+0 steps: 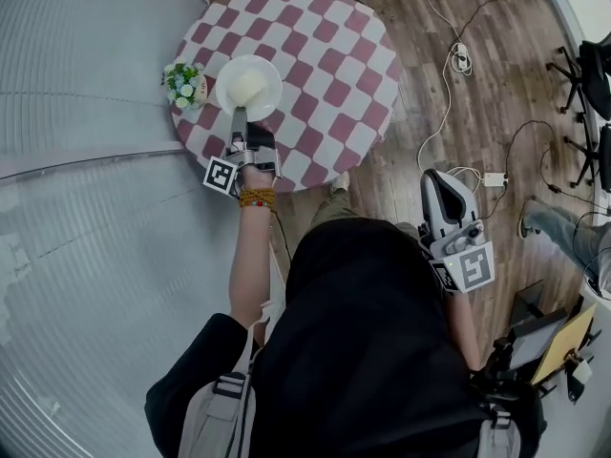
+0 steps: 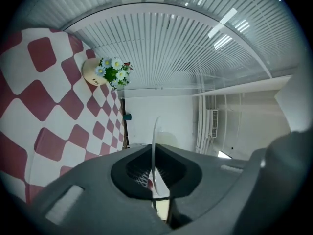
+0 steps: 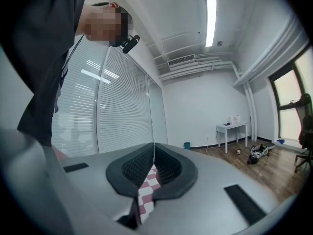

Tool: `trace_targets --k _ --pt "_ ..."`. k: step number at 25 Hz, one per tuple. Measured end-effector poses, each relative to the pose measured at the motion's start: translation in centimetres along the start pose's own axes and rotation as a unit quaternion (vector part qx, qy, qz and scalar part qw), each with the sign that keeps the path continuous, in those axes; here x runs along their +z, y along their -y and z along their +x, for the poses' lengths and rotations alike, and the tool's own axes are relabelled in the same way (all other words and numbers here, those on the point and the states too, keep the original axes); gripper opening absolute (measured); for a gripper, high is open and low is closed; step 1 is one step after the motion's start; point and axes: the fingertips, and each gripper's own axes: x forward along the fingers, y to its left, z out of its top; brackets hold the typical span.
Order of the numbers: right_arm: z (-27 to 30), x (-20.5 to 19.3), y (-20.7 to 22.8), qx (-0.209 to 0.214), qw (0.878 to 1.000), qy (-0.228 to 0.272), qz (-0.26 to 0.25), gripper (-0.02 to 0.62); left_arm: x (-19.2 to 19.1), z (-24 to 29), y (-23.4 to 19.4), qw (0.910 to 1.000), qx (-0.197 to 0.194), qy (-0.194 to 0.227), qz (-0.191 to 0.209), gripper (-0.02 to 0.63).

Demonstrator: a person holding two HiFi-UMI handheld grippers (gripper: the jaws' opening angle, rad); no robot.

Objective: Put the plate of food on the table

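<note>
Closest, at the person's right side and clear of the table, the right gripper (image 1: 437, 187) hangs with its jaws pressed together on nothing. Further out, the left gripper (image 1: 239, 122) pinches the near rim of the plate of food (image 1: 250, 86), held level over the checkered table (image 1: 334, 74); whether plate and table touch cannot be told. Just beside the plate's left edge stands a small flower pot (image 1: 184, 82).

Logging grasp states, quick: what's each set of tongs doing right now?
Left tongs: closed on the plate rim.
Right tongs: closed, empty.
</note>
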Motion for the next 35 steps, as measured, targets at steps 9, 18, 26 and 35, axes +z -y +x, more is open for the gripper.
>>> trace_targets --k 9,18,26,35 --pt "0.9 -0.3 0.9 -0.024 1.000 -0.011 -0.010 0.011 0.8 3.9 -9.4 0.9943 0.097 0.020 -0.037 0.012" --pt "1.5 -0.3 1.8 -0.055 0.998 -0.028 -0.002 0.011 0.1 7.9 -14.8 0.9859 0.161 0.001 -0.043 0.012" --pt "2.8 -0.6 1.5 -0.051 0.996 -0.066 -0.026 0.011 -0.9 10.6 -17.5 0.9811 0.189 -0.014 -0.040 0.012" --pt "2.7 -1.1 1.6 -0.055 0.993 -0.098 -0.047 0.011 -2.2 13.3 -21.1 0.9751 0.216 -0.013 -0.047 0.012"
